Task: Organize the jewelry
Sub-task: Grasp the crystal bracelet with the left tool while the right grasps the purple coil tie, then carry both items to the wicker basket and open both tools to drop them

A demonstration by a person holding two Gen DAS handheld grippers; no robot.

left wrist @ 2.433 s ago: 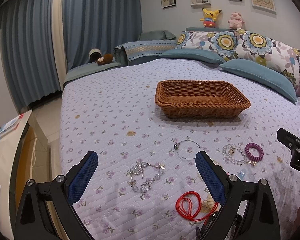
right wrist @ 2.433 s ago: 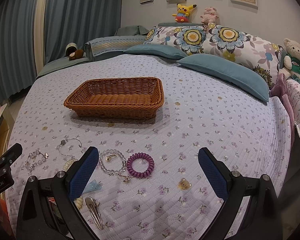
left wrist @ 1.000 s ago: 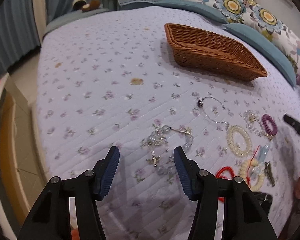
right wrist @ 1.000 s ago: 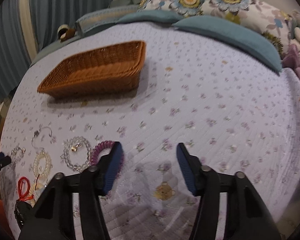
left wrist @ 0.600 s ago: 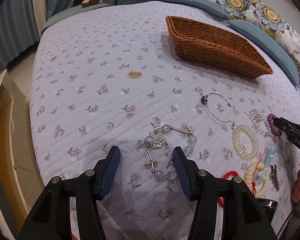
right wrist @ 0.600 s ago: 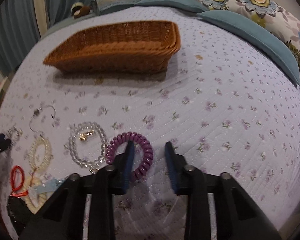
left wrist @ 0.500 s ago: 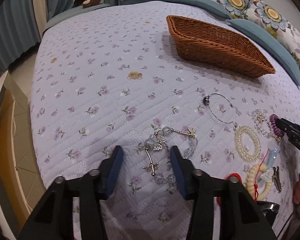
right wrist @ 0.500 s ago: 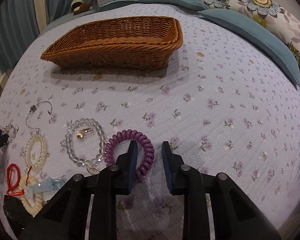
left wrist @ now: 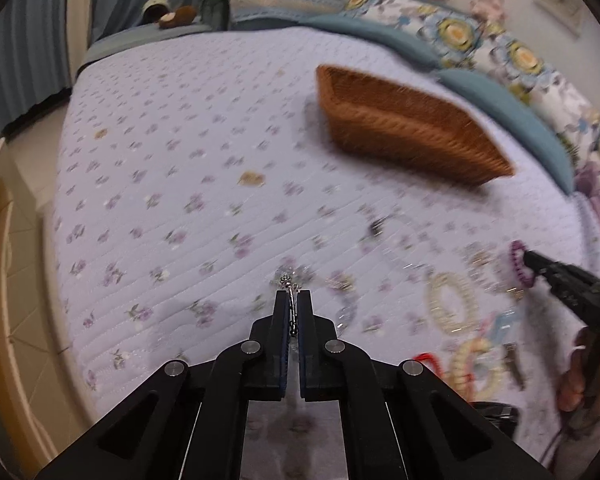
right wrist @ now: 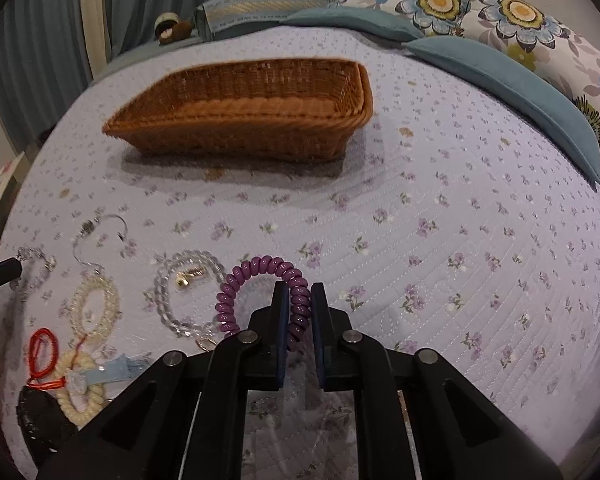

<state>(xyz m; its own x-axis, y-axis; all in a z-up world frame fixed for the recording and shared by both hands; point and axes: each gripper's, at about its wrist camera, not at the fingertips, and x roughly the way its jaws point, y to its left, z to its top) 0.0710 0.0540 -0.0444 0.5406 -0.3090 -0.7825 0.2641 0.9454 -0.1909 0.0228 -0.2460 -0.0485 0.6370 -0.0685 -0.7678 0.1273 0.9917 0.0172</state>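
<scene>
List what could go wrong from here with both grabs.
The left gripper pinches only a thin metal part of the beaded bracelet; it may slip or swing.
The right gripper clamps one side of the purple coil hair tie, which touches the clear bead bracelet and could drag it along.

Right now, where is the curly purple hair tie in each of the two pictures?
Left wrist view: the purple hair tie is far right, just below the middle, at the tip of the right gripper.
Right wrist view: the hair tie is at lower centre, one side pinched between the right gripper's fingers.
Shared landmark: the brown wicker basket sits farther up the bed in both.
</scene>
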